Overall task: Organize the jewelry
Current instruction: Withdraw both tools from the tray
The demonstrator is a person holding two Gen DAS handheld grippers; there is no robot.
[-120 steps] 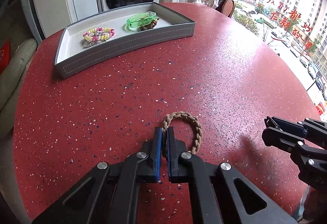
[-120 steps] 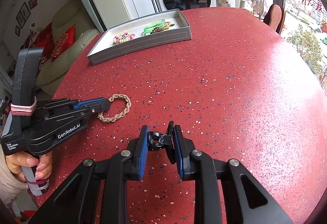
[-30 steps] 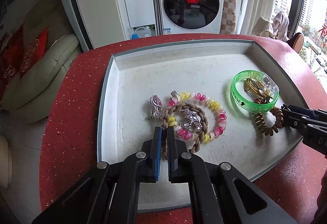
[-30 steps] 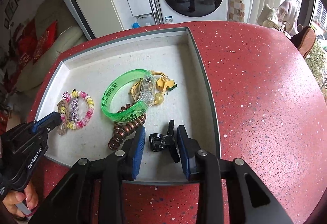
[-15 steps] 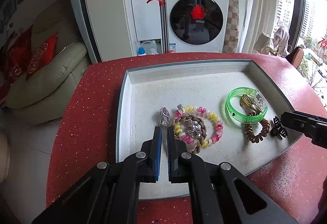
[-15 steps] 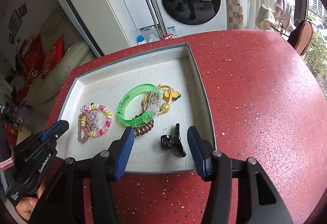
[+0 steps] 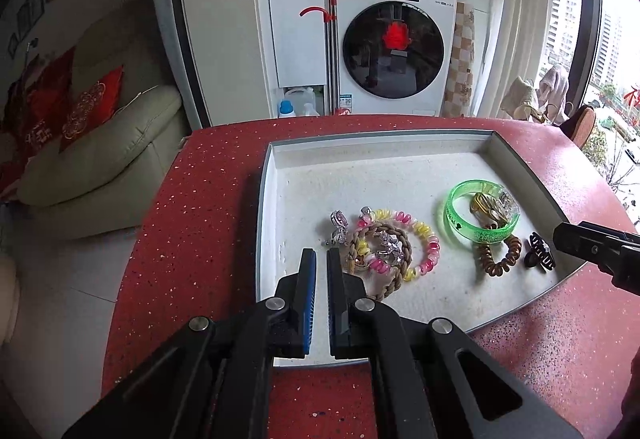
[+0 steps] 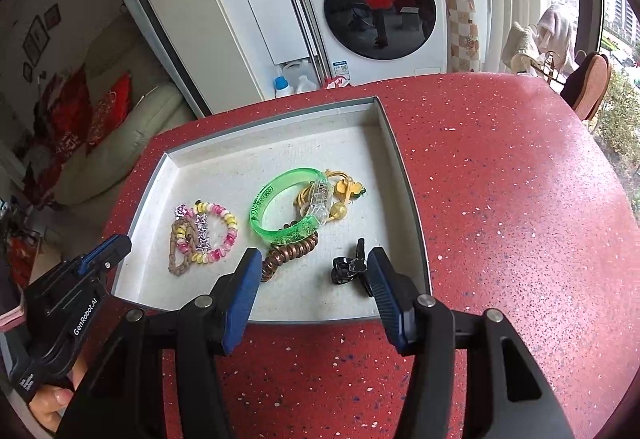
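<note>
A grey tray on the red table holds the jewelry. The tan braided bracelet lies over a pink-yellow coil bracelet. A green bangle, a brown coil tie and a black hair claw lie to the right. My left gripper is nearly shut and empty, just left of the braided bracelet. My right gripper is wide open above the tray's near edge, the claw lying free by its right finger.
A silver charm lies left of the bracelets. A yellow hair tie sits by the bangle. A washing machine, cream sofa and chair stand beyond the table's far edge.
Both grippers carried their items to the tray and let go: the braided bracelet and the hair claw now lie in it. The right gripper opened wide; both have pulled back toward the near edge.
</note>
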